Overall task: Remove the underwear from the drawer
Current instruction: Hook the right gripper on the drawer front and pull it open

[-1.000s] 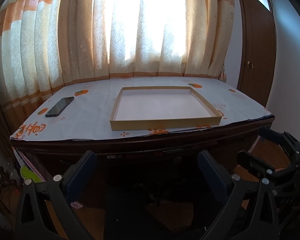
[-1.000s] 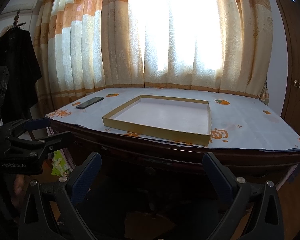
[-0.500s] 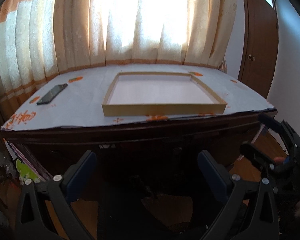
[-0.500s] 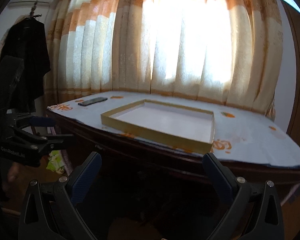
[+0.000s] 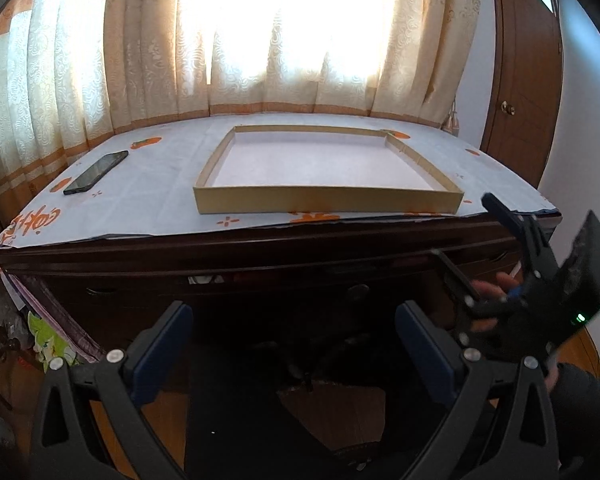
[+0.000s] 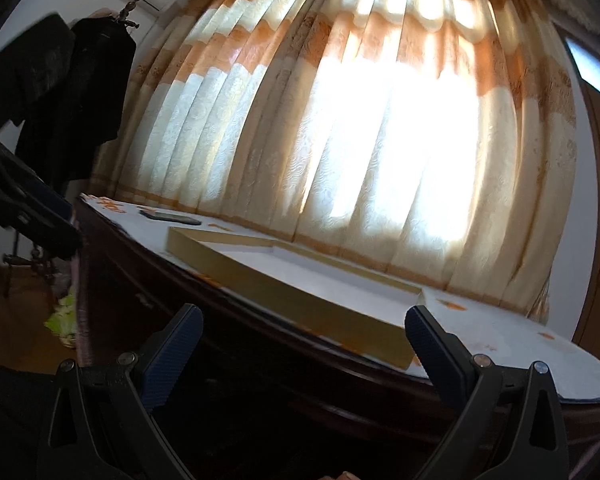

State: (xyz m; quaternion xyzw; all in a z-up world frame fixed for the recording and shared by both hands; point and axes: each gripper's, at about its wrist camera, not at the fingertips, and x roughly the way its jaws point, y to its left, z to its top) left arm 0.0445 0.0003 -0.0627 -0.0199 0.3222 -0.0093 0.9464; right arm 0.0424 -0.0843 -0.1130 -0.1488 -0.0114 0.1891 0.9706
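Lying near the far left corner of the dark wooden desk [image 5: 260, 256], a black smartphone [image 5: 96, 172] rests flat on the white tablecloth with orange prints [image 5: 152, 200]. Right of it, well apart, a shallow square cardboard tray with tan walls [image 5: 324, 202] sits near the front edge, nothing visible in it. Below the top, the dark wooden drawer [image 5: 340, 264] runs across the front, and whether it is closed I cannot tell; a pale scrap shows at a gap [image 5: 204, 279], too dim to identify. No underwear can be made out.

Low before the desk front, the left gripper [image 5: 292, 340] hangs with its 2 blue-padded fingers [image 5: 164, 344] spread wide, clamping nothing. To its right, the right gripper [image 6: 300, 344] is raised near the desk's edge, tilted, its jaws likewise wide apart and empty; a person's hand [image 5: 492, 300] grips its handle, dark sleeve [image 5: 580, 404] behind.

Cream and orange curtains [image 5: 284, 40] glow with daylight behind the desk. A brown wooden door [image 5: 528, 80] stands at right, a black garment [image 6: 80, 100] hangs at left.
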